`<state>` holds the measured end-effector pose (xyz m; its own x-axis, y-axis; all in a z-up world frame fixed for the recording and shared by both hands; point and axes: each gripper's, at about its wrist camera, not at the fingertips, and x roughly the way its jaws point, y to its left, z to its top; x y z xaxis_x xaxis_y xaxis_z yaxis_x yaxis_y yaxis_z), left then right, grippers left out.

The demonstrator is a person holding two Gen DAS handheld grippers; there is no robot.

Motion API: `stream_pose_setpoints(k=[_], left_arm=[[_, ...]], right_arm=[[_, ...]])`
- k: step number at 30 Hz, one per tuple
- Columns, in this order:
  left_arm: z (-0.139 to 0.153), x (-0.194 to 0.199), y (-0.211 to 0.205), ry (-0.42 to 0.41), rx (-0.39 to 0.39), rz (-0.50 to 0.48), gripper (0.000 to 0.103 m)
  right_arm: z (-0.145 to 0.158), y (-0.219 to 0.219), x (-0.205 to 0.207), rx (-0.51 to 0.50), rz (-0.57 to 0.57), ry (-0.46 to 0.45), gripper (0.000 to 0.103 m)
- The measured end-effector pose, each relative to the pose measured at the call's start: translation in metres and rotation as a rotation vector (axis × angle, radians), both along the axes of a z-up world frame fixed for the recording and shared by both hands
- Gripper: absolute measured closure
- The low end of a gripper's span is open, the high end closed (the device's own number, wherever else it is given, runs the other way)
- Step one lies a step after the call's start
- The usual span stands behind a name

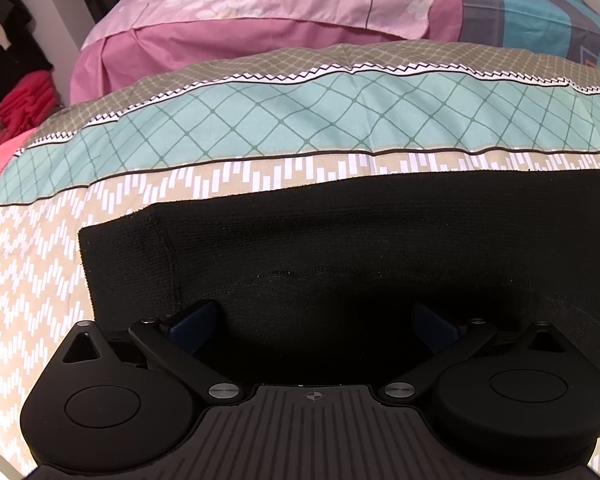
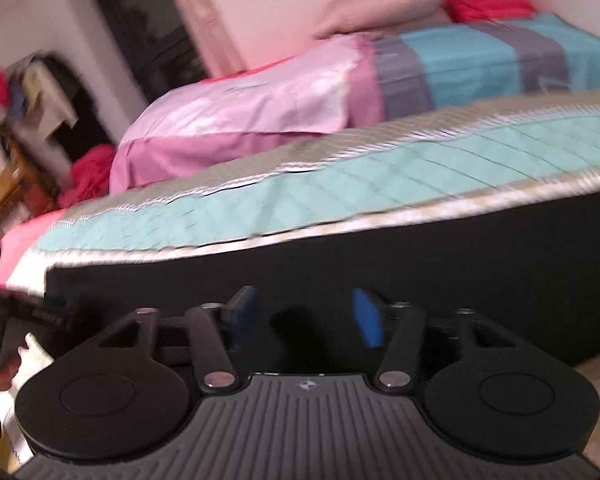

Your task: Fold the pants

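Black pants (image 1: 340,240) lie flat on the patterned bedspread (image 1: 284,120), their left edge and far edge straight. My left gripper (image 1: 316,320) hovers low over the pants near their left end, pointing steeply down, its blue-padded fingers (image 1: 196,320) spread wide with only cloth below them. In the right wrist view the picture is smeared. The pants (image 2: 380,248) run as a dark band across the bed. My right gripper (image 2: 305,316) stands over them with its blue pads (image 2: 366,320) apart and nothing pinched between them.
A pink quilt (image 1: 220,20) and a blue-grey striped cover (image 1: 540,20) lie farther back on the bed. Red clothes (image 1: 24,100) are piled at the left by hanging dark garments. A hand in a white sleeve (image 2: 28,356) shows at the left edge of the right wrist view.
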<state>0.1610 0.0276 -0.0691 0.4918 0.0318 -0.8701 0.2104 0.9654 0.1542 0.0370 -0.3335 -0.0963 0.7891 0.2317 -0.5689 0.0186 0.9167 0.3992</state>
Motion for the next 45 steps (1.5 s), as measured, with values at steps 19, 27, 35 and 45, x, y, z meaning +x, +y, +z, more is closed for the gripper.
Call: stream_pose_setpoints(k=[19, 27, 35, 45], left_arm=[[0.001, -0.005, -0.005, -0.016, 0.024, 0.036, 0.000], [0.000, -0.008, -0.007, -0.030, 0.034, 0.050, 0.000], [0.000, -0.009, -0.008, -0.037, 0.038, 0.060, 0.000], [0.000, -0.009, -0.009, -0.034, 0.047, 0.067, 0.000]], right_arm=[[0.021, -0.113, -0.038, -0.314, -0.603, 0.002, 0.039], [0.017, -0.131, -0.036, -0.405, -0.654, 0.010, 0.037], [0.001, -0.150, -0.024, -0.401, -0.641, 0.037, 0.077], [0.007, -0.153, -0.006, -0.439, -0.588, 0.056, 0.087]])
